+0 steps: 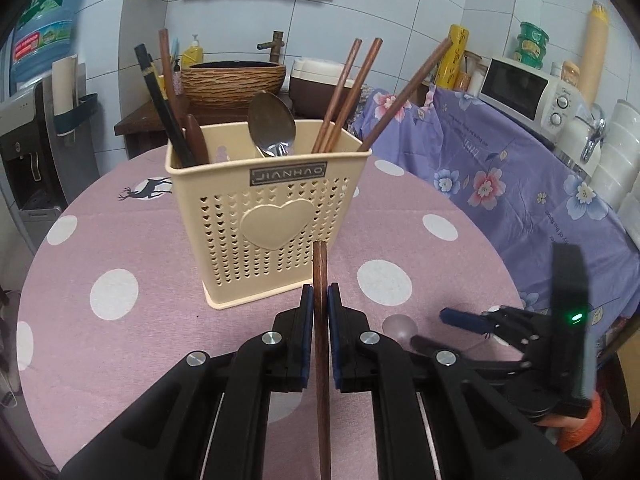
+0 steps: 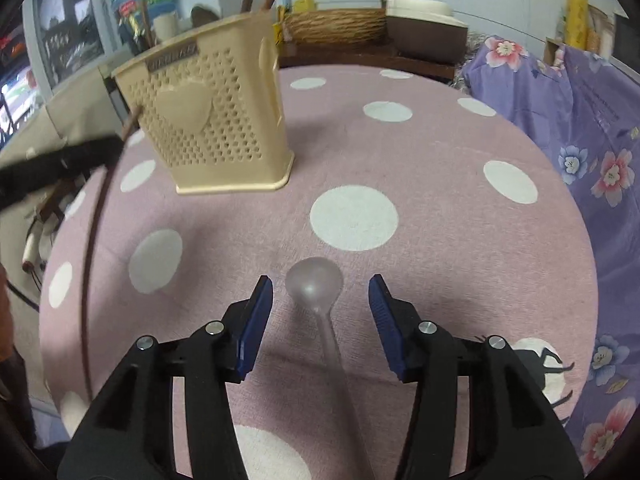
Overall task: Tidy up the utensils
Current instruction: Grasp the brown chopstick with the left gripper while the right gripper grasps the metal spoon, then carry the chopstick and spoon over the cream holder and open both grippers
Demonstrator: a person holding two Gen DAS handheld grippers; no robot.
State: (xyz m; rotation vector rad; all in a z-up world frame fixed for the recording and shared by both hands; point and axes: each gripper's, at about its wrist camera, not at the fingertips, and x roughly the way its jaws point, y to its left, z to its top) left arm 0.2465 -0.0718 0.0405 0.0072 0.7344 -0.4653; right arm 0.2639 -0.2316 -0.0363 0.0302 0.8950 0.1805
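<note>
A cream utensil holder [image 1: 267, 216] stands on the pink dotted table [image 1: 120, 240]. It holds several brown chopsticks [image 1: 344, 96], black chopsticks [image 1: 160, 100] and a metal spoon [image 1: 271, 120]. My left gripper [image 1: 320, 292] is shut on a brown chopstick [image 1: 321, 340], just in front of the holder. My right gripper [image 2: 320, 284] is open, its fingers on either side of a clear plastic spoon [image 2: 316, 286] lying on the table. The holder also shows in the right wrist view [image 2: 216, 120], at the far left. The right gripper shows in the left wrist view [image 1: 472, 320].
A purple floral cloth [image 1: 520, 184] covers a counter on the right, with a microwave [image 1: 528, 92] and stacked white bowls [image 1: 616, 160]. A wicker basin [image 1: 232, 80] sits behind the table. A water dispenser [image 1: 28, 140] stands at the left.
</note>
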